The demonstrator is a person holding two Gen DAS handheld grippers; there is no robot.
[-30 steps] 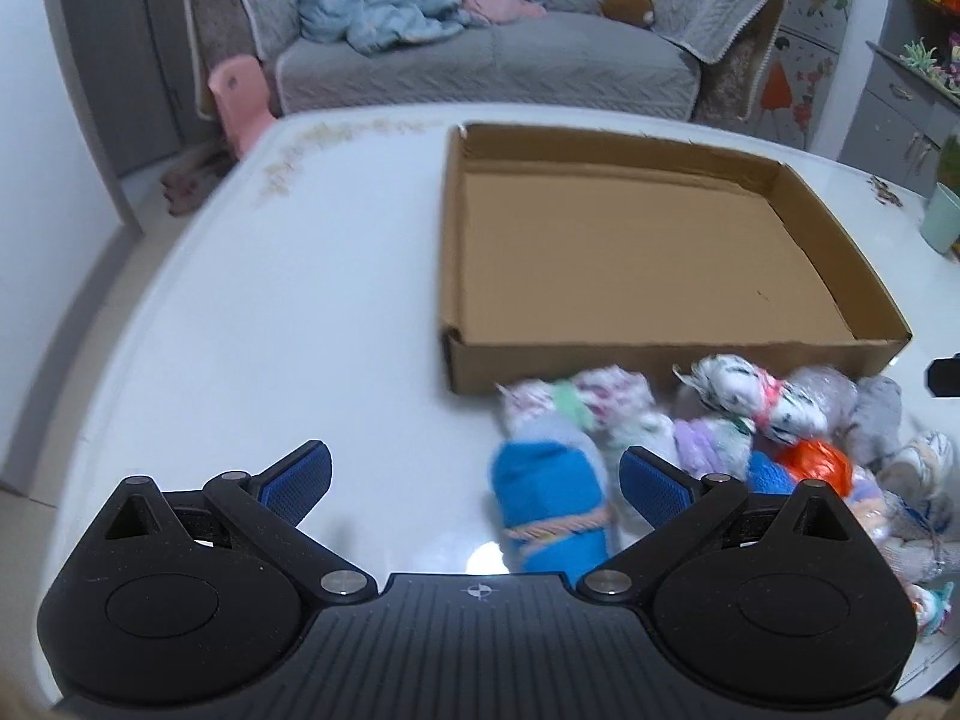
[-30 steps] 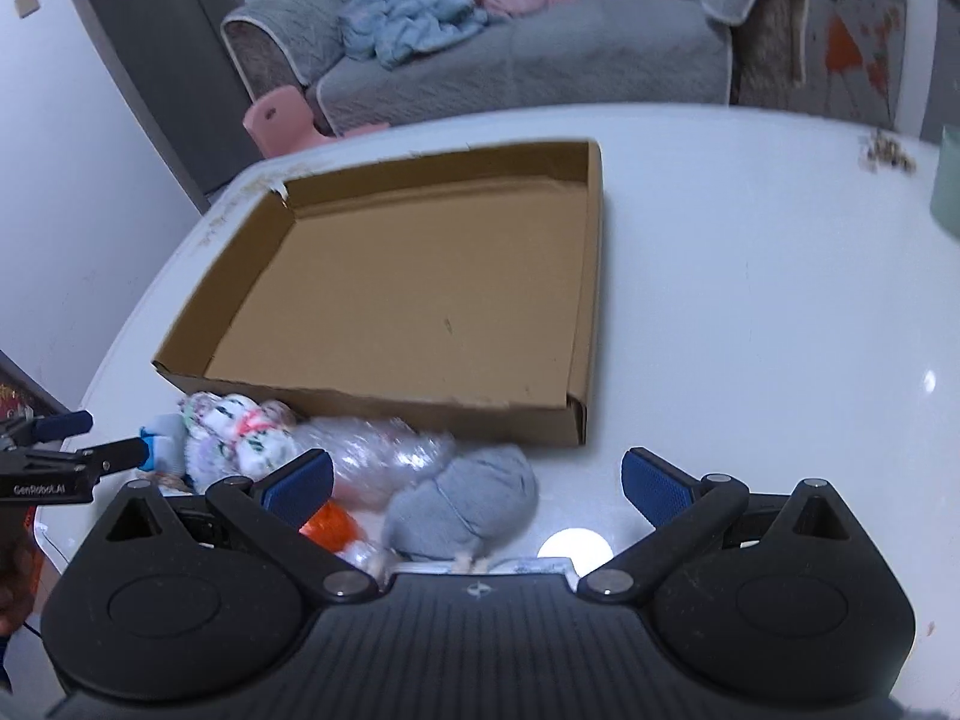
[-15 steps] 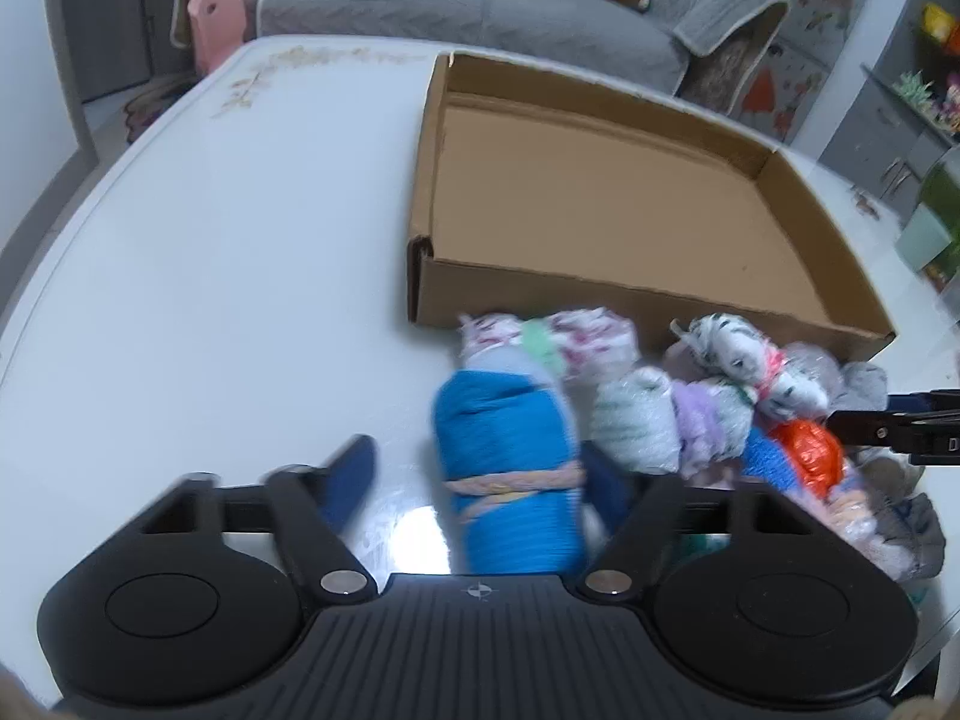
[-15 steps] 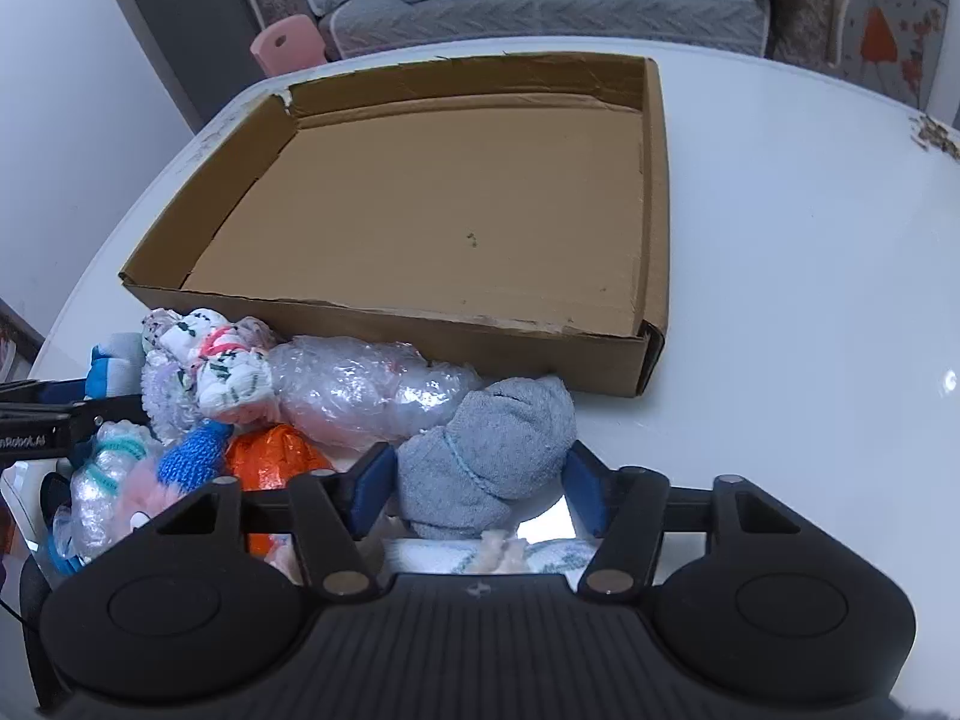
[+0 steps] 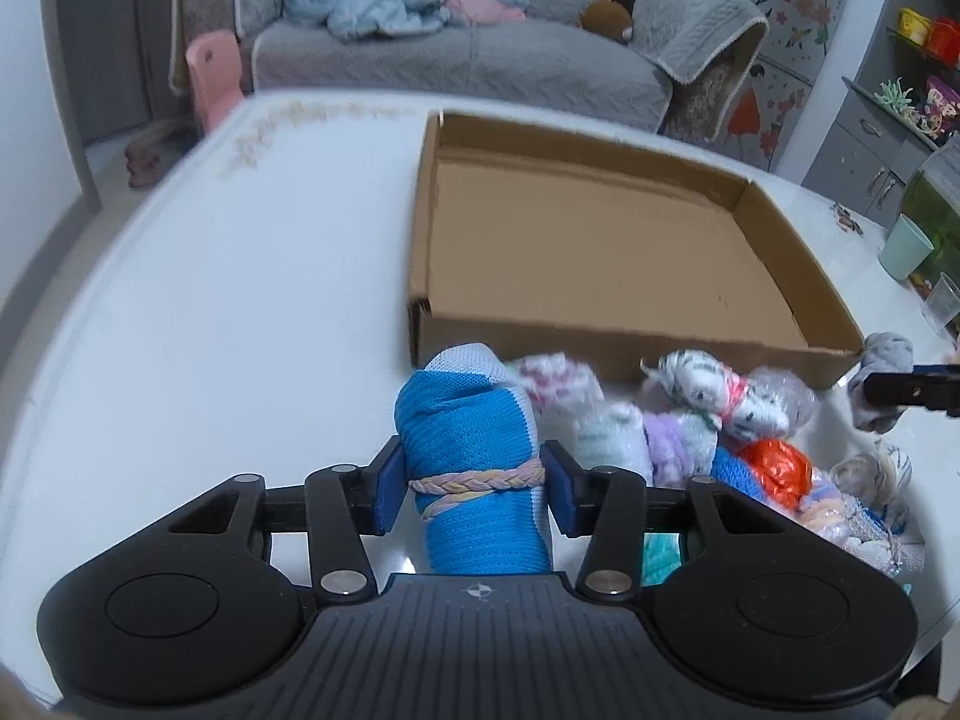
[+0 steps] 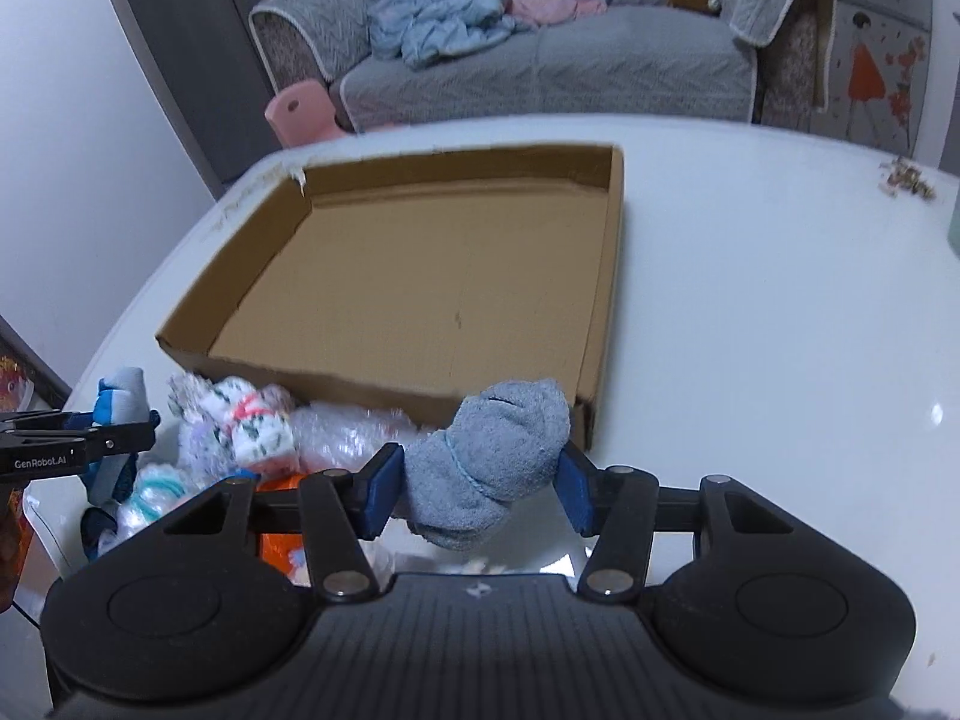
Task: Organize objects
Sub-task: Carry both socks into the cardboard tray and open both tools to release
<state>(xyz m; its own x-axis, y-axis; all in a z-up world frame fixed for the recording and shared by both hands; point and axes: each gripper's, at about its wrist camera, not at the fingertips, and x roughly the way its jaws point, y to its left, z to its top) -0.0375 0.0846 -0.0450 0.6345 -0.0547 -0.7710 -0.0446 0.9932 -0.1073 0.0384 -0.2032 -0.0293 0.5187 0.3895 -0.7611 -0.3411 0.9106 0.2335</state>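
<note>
A blue knit sock roll (image 5: pixel 465 420) tied with a braided band sits between the pads of my left gripper (image 5: pixel 474 486); the jaws are closing and the pads press its sides. In the right wrist view, a grey sock bundle (image 6: pixel 498 444) is pinched the same way by my right gripper (image 6: pixel 477 495), whose jaws are also closing. An empty, shallow cardboard box (image 5: pixel 600 348) lies just beyond both. Several more bundles (image 5: pixel 720 402) lie heaped in front of the box, among them an orange one (image 5: pixel 774 465).
The white table (image 5: pixel 210 300) spreads left of the box. A green cup (image 5: pixel 906 246) stands at the far right edge. Beyond the table are a grey sofa (image 5: pixel 480 60) with clothes and a pink stool (image 5: pixel 213 78).
Both grippers went from wide open to clamped: the left on the blue roll, the right on the grey bundle. Both views drew in over the pile, then pulled back.
</note>
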